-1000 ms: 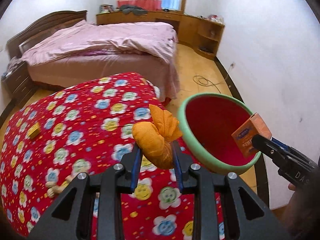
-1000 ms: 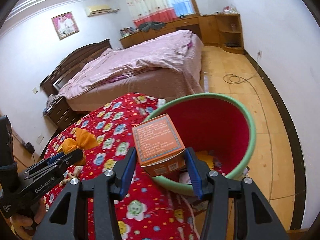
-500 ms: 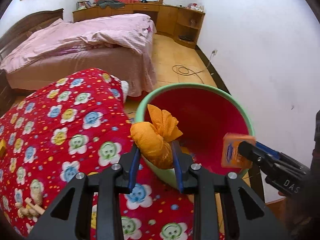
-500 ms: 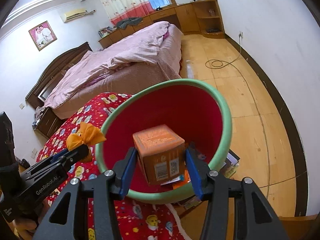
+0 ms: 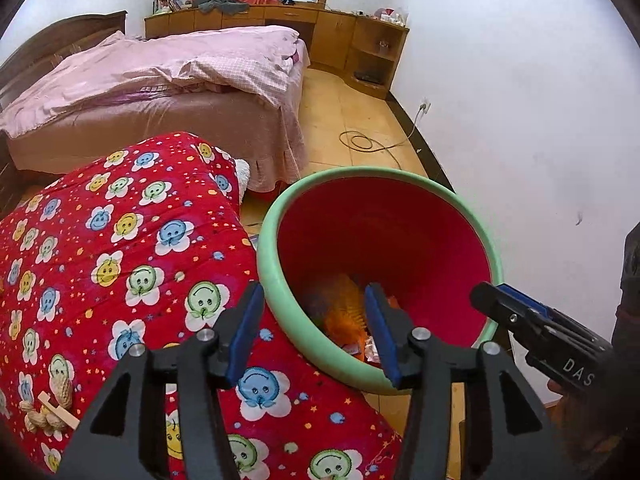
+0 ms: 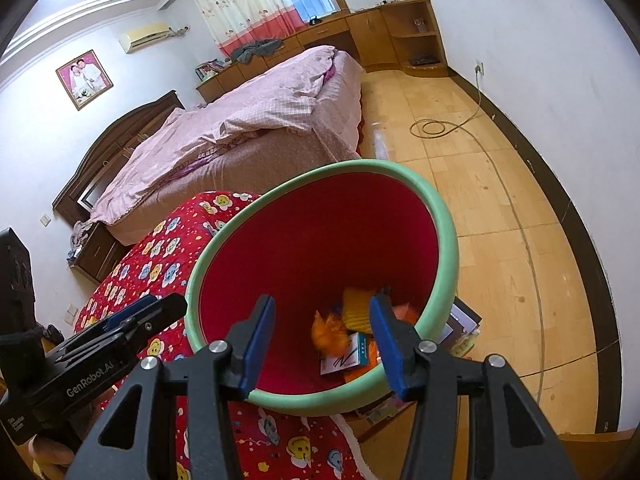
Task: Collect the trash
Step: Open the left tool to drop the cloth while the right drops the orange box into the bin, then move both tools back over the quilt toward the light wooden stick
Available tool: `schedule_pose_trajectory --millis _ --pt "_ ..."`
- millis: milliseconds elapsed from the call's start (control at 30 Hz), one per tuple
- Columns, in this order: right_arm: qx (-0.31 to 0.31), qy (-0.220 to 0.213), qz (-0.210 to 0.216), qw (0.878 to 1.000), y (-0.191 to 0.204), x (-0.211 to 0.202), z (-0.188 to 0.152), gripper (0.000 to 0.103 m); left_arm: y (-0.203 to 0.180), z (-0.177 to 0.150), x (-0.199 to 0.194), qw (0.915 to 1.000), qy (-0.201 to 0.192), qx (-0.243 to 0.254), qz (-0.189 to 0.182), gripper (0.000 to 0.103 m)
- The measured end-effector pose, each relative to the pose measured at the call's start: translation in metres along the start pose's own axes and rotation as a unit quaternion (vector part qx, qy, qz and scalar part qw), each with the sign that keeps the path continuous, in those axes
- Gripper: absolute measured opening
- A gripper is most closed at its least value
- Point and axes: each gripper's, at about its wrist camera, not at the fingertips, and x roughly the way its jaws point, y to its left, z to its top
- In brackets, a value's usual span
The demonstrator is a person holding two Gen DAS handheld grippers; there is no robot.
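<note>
A red bin with a green rim [image 5: 265, 248] [image 6: 445, 216] stands beside the red flowered cover. My left gripper [image 5: 314, 300] hangs over its near rim. Its jaws are opening and nothing is between them. A blurred orange wrapper [image 5: 342, 306] [image 6: 329, 332] is down inside the bin. My right gripper [image 6: 323, 308] is open and bare over the bin's mouth. Part of a yellow-orange box [image 6: 355, 305] shows behind its right finger, among other trash and a white and blue carton [image 6: 346, 357]. Each gripper shows in the other's view: the right [image 5: 486, 296] and the left [image 6: 170, 307].
Peanut shells and a small wooden stick [image 5: 50, 404] lie on the flowered cover [image 5: 120, 248]. A pink bed [image 6: 260, 120] stands behind. A cable [image 6: 434, 127] coils on the wooden floor. Papers [image 6: 464, 322] lie under the bin, which is close to the white wall.
The left jaws have opened and the orange wrapper has dropped into the bin. The orange box has left the right gripper. Both grippers have moved over the bin.
</note>
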Motion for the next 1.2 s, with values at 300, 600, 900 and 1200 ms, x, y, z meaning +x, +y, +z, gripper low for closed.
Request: schedule_pose_trajectory --millis 300,600,900,1200 --pt "-0.004 -0.008 0.004 1.000 0.008 -0.011 -0.001 0.052 0.009 -0.001 -0.021 0.9998 -0.012 -0.013 0.001 0.052" --pt "-0.025 -0.012 0.021 0.999 0.033 -0.021 -0.008 0.053 0.037 -0.011 -0.051 0.9985 -0.029 -0.036 0.029 0.052" --pt "-0.070 0.005 0.051 0.996 0.079 -0.018 -0.023 0.053 0.080 -0.033 -0.087 0.9946 -0.035 -0.071 0.067 0.052" --pt "-0.113 0.028 0.083 0.990 0.129 -0.011 -0.041 0.053 0.126 -0.061 -0.120 0.9875 -0.031 -0.102 0.116 0.052"
